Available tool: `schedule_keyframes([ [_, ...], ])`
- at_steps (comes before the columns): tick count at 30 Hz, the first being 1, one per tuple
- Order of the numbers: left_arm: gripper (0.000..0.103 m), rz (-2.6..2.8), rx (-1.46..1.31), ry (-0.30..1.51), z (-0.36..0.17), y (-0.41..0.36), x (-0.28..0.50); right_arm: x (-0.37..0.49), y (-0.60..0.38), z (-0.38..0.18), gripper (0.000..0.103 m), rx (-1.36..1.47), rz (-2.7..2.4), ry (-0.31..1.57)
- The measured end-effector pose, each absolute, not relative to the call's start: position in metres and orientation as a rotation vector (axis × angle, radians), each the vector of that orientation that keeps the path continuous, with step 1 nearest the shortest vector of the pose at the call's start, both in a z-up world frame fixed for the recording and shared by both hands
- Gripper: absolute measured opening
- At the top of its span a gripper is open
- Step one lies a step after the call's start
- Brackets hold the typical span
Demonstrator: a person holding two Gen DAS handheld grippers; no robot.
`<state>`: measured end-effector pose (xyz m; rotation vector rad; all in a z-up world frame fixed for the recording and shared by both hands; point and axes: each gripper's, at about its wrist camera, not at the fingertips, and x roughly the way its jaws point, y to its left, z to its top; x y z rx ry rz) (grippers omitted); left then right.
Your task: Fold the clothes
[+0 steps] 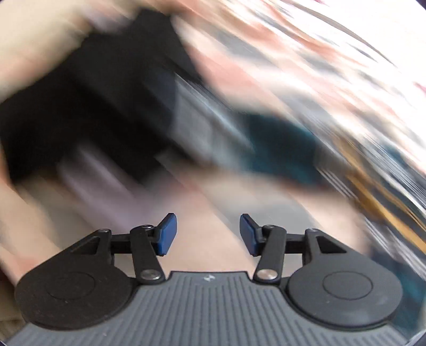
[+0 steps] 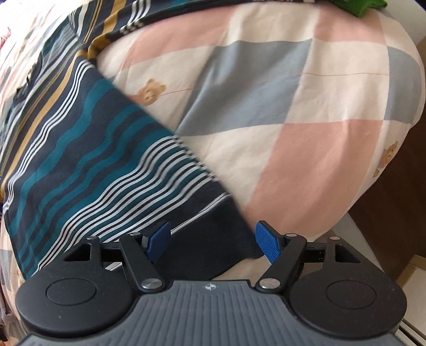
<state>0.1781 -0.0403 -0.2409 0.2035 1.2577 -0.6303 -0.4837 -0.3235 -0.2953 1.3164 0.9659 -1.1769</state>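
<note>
Pointing steeply down at the bed, the right gripper point(image 2: 213, 241) hangs over the dark hem corner of a striped garment point(image 2: 87, 149), its blue pads spread wide with nothing pinched between them; the navy hem band sits in the gap at the bottom centre of that view, but I cannot tell whether the pads touch it. The garment, navy with teal and white stripes and some mustard bands, runs from that corner diagonally up to the upper left of the frame, so its long axis goes lower centre to upper left. It lies on a checked quilt point(image 2: 306, 111) of pink, cream and grey-blue squares with small bear prints, which fills the right half. A green item point(image 2: 356, 6) peeks in at the top right edge.

The left wrist view is heavily smeared. The left gripper point(image 1: 208, 234) shows its pads partly apart and empty, over a pale surface; a dark mass sits in the upper left and a teal smear at centre right, likely the same garment, though blur prevents certainty.

Judging from this, the right gripper is the nearer one to the hem corner, and the coming grasp depends on closing on that corner directly below it.
</note>
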Motion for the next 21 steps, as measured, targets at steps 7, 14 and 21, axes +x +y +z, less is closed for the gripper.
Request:
schedule_keyframes([
  [7, 0.045, -0.935, 0.169, 1.490, -0.289, -0.044, -0.001, -0.508, -0.333, -0.305, 0.073, 1.297, -0.993, 0.911],
  [14, 0.047, -0.755, 0.091, 1.506, -0.326, -0.028, -0.033, -0.512, -0.345, -0.313, 0.073, 1.274, -0.817, 0.887],
  [21, 0.009, -0.712, 0.183, 1.510, -0.339, -0.047, -0.058, -0.502, -0.348, -0.333, 0.053, 1.255, -0.745, 0.957],
])
